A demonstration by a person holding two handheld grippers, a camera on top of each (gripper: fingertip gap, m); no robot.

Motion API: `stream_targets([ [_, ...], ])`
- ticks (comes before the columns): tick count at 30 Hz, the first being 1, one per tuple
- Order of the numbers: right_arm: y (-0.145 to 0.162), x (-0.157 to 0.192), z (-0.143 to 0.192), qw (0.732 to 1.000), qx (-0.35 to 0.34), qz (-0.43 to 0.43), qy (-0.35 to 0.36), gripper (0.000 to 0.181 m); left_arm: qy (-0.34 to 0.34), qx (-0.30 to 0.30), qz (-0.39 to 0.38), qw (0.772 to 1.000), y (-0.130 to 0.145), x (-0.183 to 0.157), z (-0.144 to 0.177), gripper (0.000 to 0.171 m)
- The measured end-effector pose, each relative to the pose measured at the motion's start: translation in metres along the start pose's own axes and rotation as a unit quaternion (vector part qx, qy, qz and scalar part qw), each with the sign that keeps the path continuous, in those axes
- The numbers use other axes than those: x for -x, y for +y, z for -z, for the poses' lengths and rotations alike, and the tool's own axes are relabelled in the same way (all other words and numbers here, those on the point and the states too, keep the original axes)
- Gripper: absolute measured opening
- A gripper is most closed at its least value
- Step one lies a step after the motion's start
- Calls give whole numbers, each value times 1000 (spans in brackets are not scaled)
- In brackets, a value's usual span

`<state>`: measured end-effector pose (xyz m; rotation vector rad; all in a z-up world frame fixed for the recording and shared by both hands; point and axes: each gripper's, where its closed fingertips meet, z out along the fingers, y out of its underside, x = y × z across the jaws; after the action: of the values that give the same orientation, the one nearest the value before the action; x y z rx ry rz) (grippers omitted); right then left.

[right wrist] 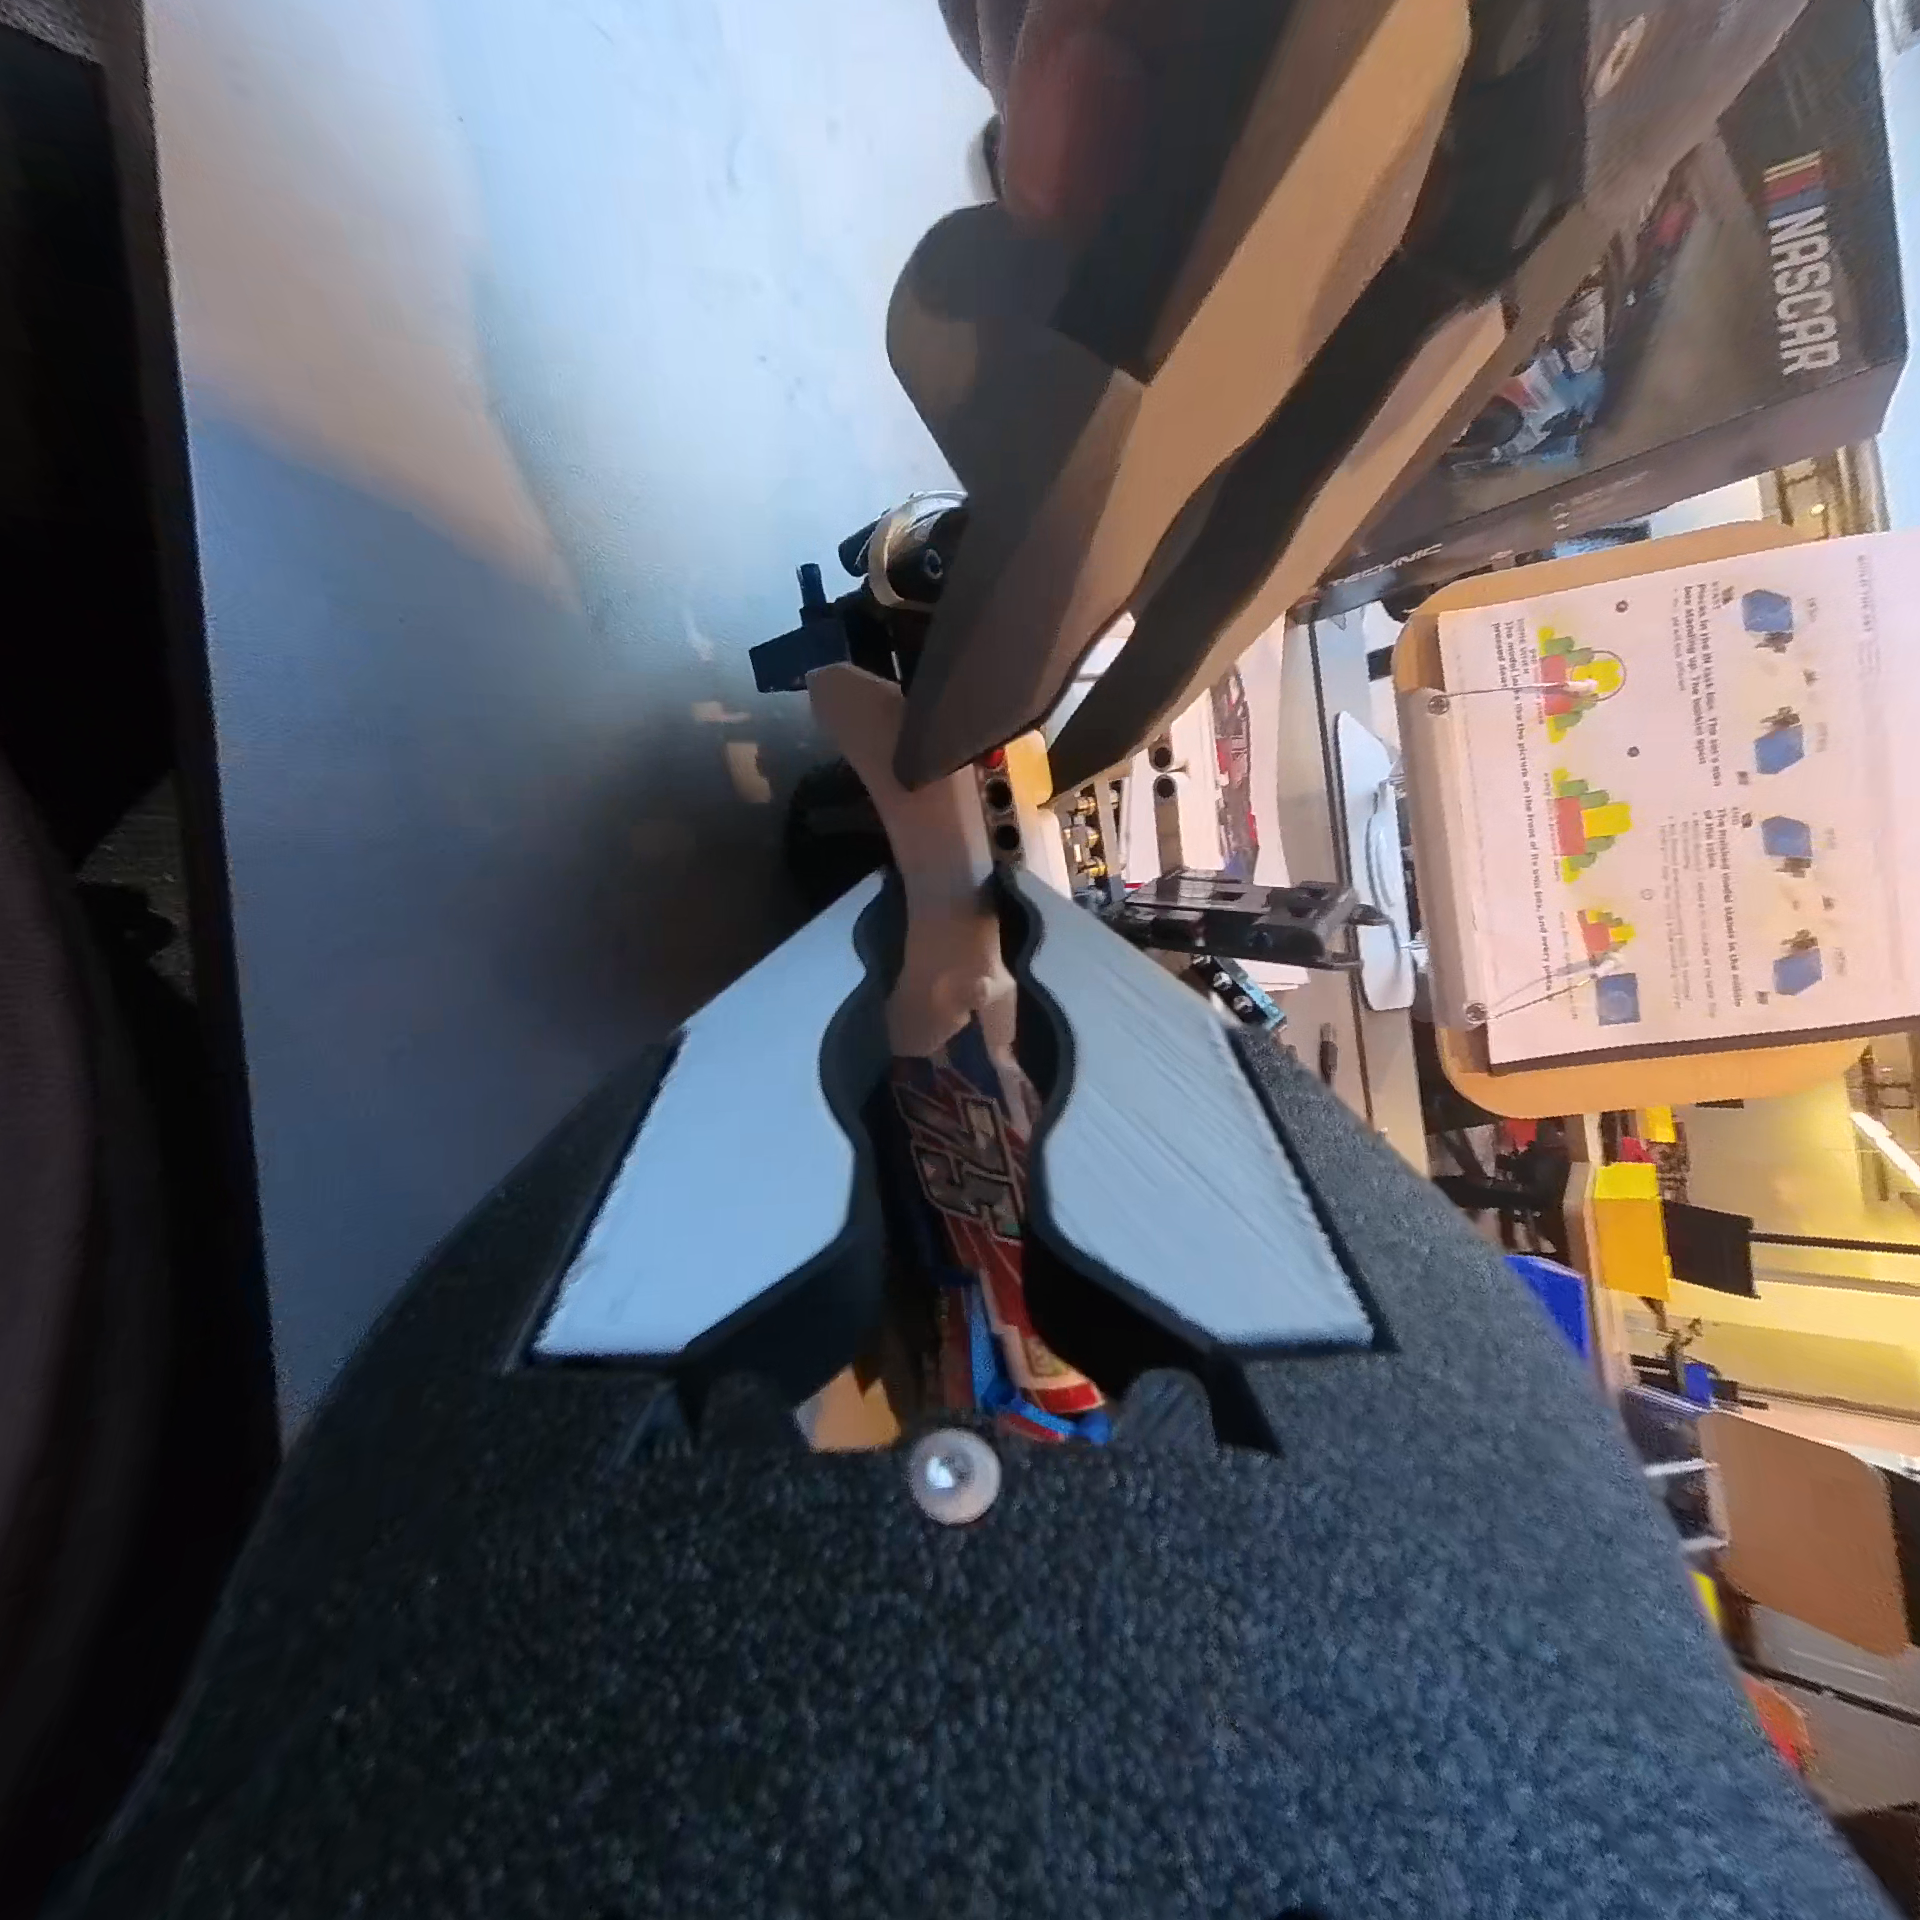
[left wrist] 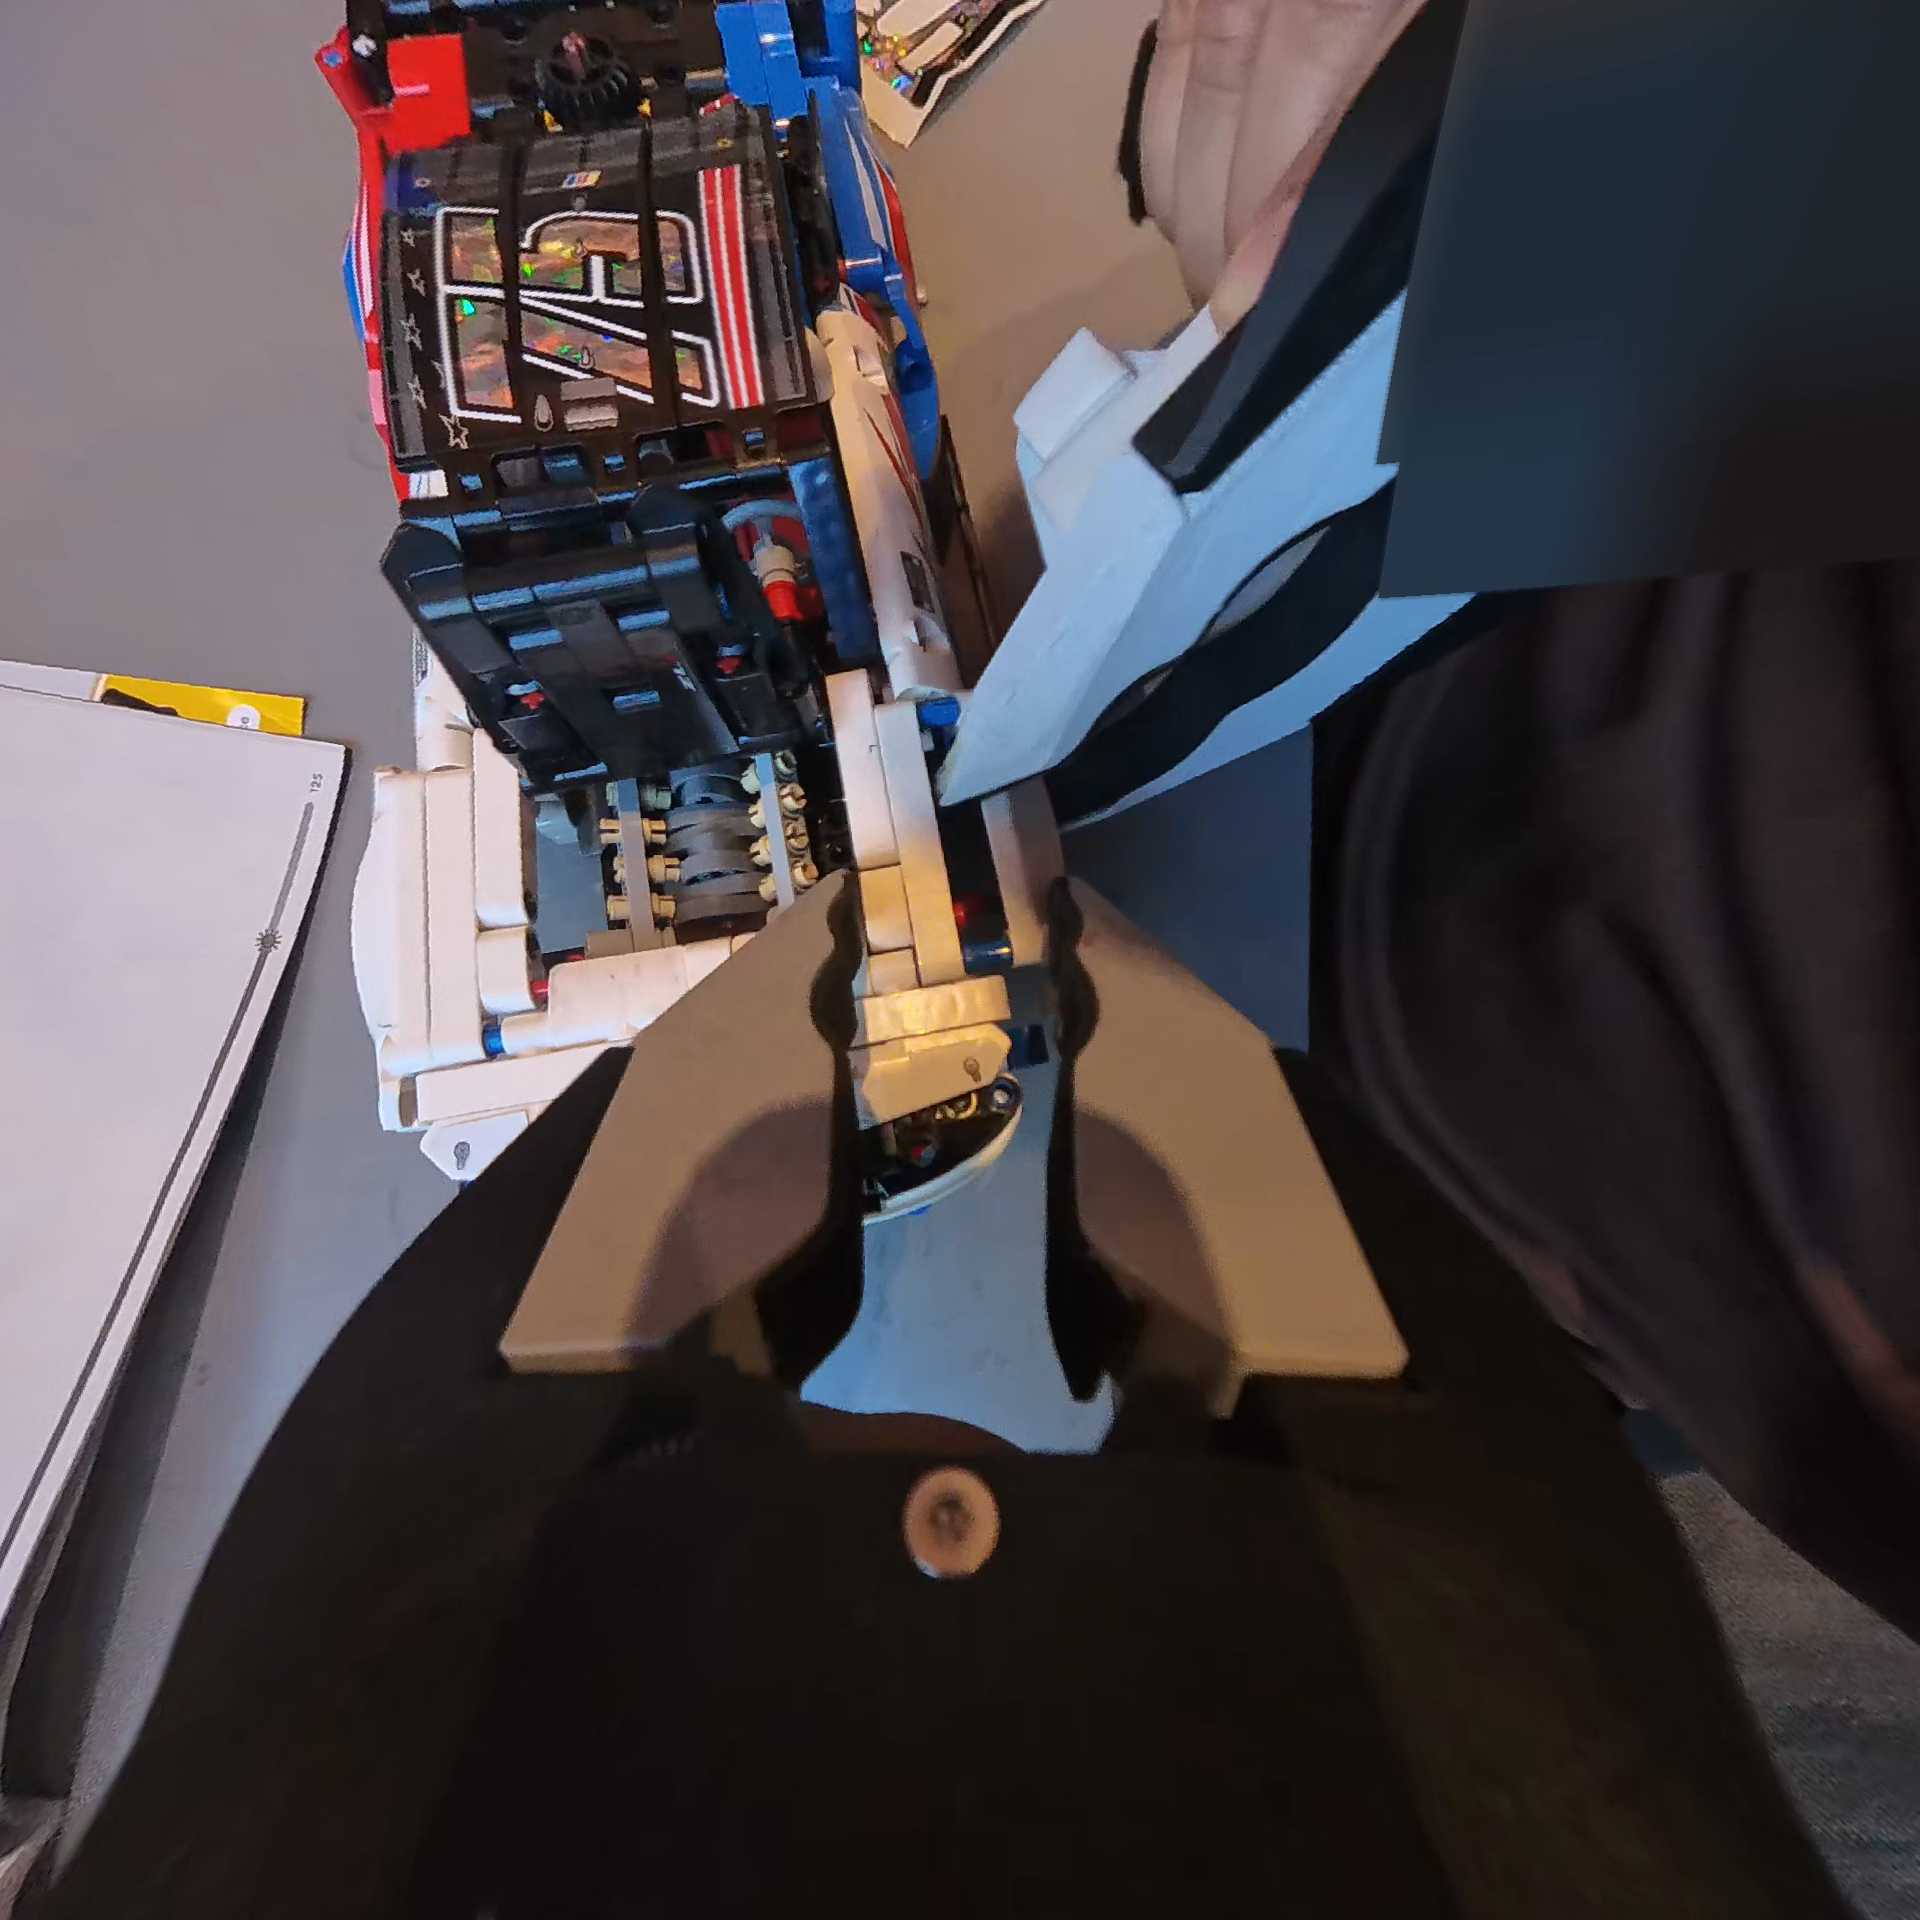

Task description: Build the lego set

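The lego car (left wrist: 603,312) lies on the grey table (left wrist: 156,416). It has a black roof with a shiny sticker, blue and red sides and a white nose. My left gripper (left wrist: 951,904) is shut on a white beam (left wrist: 904,831) at the car's front right edge. The white-fingered right gripper (left wrist: 966,769) comes in from the right, with its tips on the same side of the car just beyond. In the right wrist view my right gripper (right wrist: 948,894) is shut on the car's side panel (right wrist: 940,935). The left gripper (right wrist: 987,758) reaches down from above.
An open instruction booklet (left wrist: 125,1039) lies at the left table edge. A sticker sheet (left wrist: 935,52) lies beyond the car. The set's box (right wrist: 1714,260) and a wooden board with a printed sheet (right wrist: 1662,810) stand behind. A hand (left wrist: 1226,135) and dark clothing (left wrist: 1610,1039) are on the right. Less than 4 cm separates the two grippers' tips.
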<state>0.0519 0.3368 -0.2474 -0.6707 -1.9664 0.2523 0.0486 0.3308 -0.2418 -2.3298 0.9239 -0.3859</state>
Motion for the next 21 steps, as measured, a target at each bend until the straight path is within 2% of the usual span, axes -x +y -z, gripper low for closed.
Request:
stream_targets([
  [9, -2, -1, 0, 999, 0, 38, -7, 17, 20, -11, 15, 1000, 0, 0, 1, 33],
  [21, -1, -3, 0, 998, -5, 50, -26, 17, 35, 17, 8, 999, -3, 1, -2, 33],
])
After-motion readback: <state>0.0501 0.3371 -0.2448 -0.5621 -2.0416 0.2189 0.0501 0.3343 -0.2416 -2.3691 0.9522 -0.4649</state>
